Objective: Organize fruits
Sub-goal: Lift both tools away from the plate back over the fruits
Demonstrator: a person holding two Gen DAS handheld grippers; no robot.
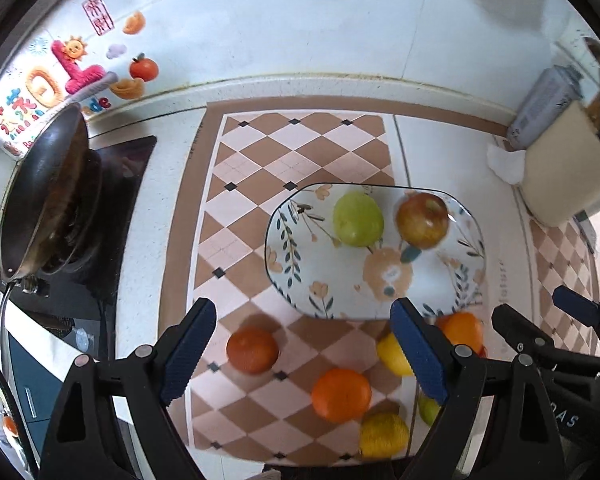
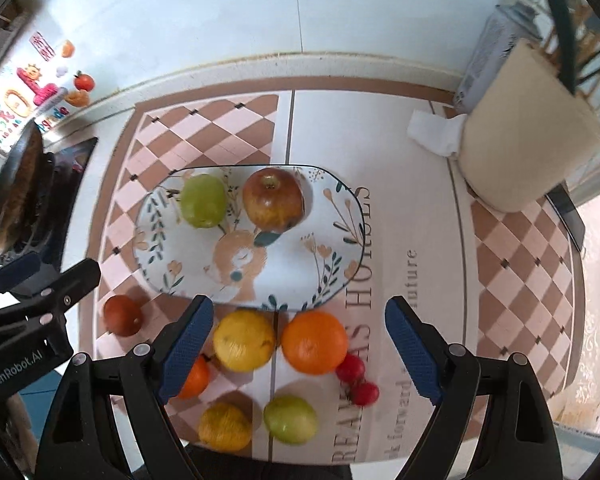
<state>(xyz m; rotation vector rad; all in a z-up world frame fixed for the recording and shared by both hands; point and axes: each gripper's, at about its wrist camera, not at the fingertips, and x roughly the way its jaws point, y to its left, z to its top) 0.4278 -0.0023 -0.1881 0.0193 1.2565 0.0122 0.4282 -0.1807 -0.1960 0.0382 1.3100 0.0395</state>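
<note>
While both grippers (image 1: 304,354) (image 2: 300,350) gape empty: two apples (image 2: 273,199) on plate (image 2: 340,200), two lemons (image 2: 244,339) beside.

Dark pan (image 1: 40,196) on the stove (image 1: 100,216), checkered mat (image 1: 300,152), wall stickers (image 1: 72,72), beige container (image 2: 528,136).

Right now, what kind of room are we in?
Most likely a kitchen. A dark frying pan sits on a black stove beside a white counter, with tiled wall behind, and a flowered plate holds fruit.
</note>
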